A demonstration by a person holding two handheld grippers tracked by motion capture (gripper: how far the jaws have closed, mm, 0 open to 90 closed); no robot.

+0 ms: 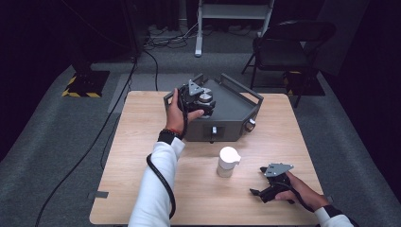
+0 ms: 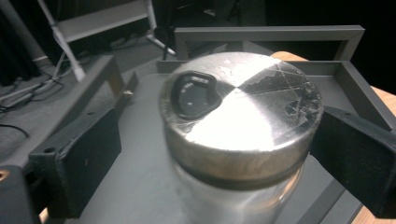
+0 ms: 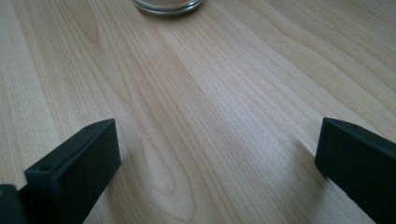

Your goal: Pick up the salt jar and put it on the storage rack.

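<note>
a: start nearest. right gripper (image 1: 260,191)?

b: low at the near right of the table (image 1: 142,142), held in the right hand (image 1: 298,189). in the right gripper view its jaws stand wide apart over bare wood, nothing between them. the glass base of the cup shows at the top edge of that view.

a: the cup?

b: white cup (image 1: 228,161), upright, about mid-table, between the right gripper and the grey machine. well apart from both grippers.

a: left side, then.

b: a white sleeve (image 1: 153,189) runs up from the bottom edge, with a black cable looped beside it. the left hand (image 1: 177,113) holds the left gripper (image 1: 201,101) over the grey machine (image 1: 231,111) at the far edge of the table.

a: what is at the left jaws?

b: a round metal lid (image 2: 240,116) with a black insert (image 2: 194,93) set in its top. it sits on a glass jar (image 2: 233,200), which stands on the flat grey deck of the machine.

a: clamped on it?

b: no. in the left gripper view the jaws are apart, one on each side of the lid. the left jaw stands clear with deck showing in the gap. the right one is just beside the rim, and i cannot tell if it touches.

a: farther back?

b: the machine's grey rail (image 2: 268,32) behind the lid. beyond the table, grey carpet, a dark chair (image 1: 283,47) at far right, and a white frame (image 1: 234,14) at the top.
</note>
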